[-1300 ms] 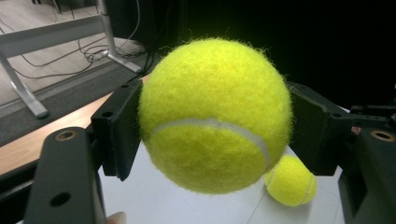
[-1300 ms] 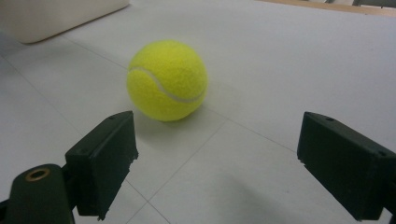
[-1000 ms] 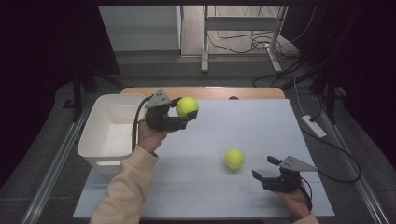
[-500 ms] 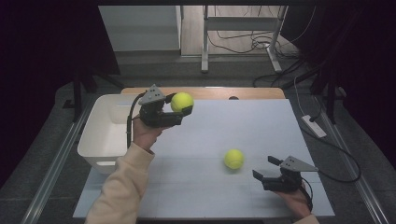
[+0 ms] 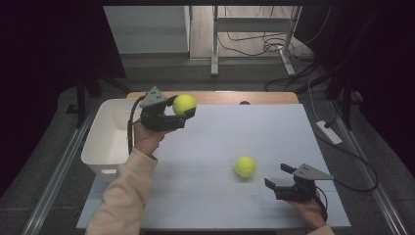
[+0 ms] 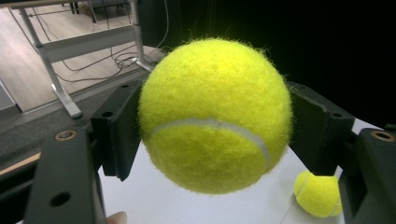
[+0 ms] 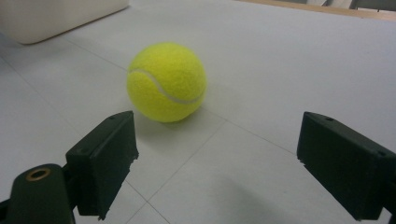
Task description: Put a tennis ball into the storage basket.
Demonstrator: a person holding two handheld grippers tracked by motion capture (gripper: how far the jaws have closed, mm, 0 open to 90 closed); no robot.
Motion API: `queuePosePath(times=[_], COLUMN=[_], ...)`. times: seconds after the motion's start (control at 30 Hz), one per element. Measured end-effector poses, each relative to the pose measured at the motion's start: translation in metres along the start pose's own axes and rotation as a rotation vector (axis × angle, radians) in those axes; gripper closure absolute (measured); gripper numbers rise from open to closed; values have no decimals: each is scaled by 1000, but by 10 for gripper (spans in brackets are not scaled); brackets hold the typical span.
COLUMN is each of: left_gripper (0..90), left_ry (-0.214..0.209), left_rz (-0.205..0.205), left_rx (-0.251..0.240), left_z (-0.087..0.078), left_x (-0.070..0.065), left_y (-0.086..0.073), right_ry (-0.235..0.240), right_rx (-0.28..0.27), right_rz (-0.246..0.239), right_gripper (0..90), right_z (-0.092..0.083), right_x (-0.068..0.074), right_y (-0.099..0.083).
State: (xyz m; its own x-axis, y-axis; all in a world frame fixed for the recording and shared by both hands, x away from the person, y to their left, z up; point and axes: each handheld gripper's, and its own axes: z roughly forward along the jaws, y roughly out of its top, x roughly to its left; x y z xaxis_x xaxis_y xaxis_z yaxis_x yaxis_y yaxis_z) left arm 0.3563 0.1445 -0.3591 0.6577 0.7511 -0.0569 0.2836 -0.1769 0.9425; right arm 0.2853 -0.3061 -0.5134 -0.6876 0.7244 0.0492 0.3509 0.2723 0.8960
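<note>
The left gripper (image 5: 182,108) has its jaws clamped on a tennis ball (image 5: 184,104), held above the far left part of the table (image 5: 274,127), just beside the white bin (image 5: 100,147). The right gripper (image 5: 281,177) rests low at the near right with its jaws spread wide and nothing between them; a second tennis ball (image 5: 244,166) lies on the table just beyond them.

We count two yellow tennis balls: one (image 5: 184,104) up near the table's far left corner, the other (image 5: 244,166) lying toward the table's (image 5: 254,127) near right corner. We count one white bin (image 5: 105,142) along the left edge. We count two grippers, the left gripper (image 5: 183,115) and the right gripper (image 5: 278,177).
</note>
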Motion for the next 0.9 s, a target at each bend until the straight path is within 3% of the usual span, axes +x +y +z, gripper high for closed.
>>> queuePosePath(times=[0.9], left_gripper=[273], left_ry=[101], left_rz=[-38], left_rx=[-1], left_z=[-16], left_x=[28], left_y=[1], right_ry=[0], right_rx=[0], right_rz=[0], right_gripper=[120], right_z=[0], right_x=[0], right_y=[0])
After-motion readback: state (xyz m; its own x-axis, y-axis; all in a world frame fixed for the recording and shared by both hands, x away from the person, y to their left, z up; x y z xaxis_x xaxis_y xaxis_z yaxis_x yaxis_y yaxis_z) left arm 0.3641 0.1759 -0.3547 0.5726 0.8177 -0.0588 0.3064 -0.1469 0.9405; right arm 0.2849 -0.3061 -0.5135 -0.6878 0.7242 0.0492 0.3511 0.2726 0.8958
